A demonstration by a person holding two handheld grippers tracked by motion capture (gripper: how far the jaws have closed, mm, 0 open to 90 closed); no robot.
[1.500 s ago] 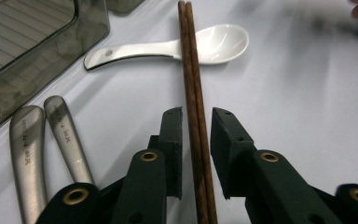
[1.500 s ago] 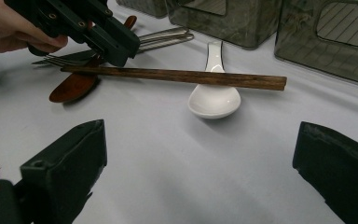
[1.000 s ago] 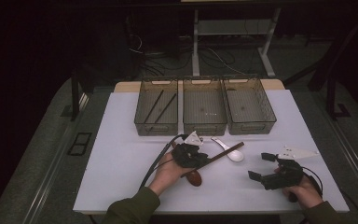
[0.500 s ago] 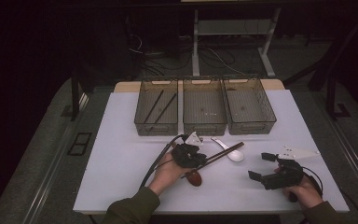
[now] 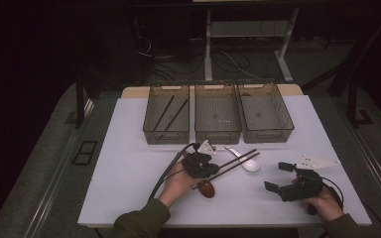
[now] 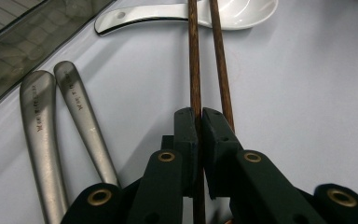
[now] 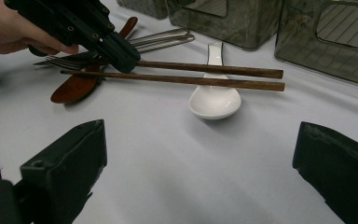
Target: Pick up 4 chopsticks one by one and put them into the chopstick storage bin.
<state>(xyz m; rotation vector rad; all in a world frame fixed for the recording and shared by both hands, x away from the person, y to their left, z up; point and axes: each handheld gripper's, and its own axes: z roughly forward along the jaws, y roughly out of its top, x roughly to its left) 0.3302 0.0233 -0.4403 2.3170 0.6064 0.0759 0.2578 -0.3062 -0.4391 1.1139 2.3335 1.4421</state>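
On the white table [image 5: 129, 163], left gripper [image 6: 199, 122] just closing, now clamped on 1 of 2 brown chopsticks [image 6: 195, 70] lying across the white spoon [image 6: 242, 9]; right gripper [image 7: 200, 154] wide apart, empty.

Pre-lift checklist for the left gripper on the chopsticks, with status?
1. Left gripper clamped on a chopstick: ok, its jaws have just been closing and now pinch the left chopstick.
2. Both sticks in the grip: not ok, the second chopstick lies outside the right jaw.
3. Sticks free of other cutlery: not ok, both cross the white spoon.
4. Right gripper out of the way: ok, open, apart from the sticks.
5. Left bin able to take it: ok, two chopsticks already inside.
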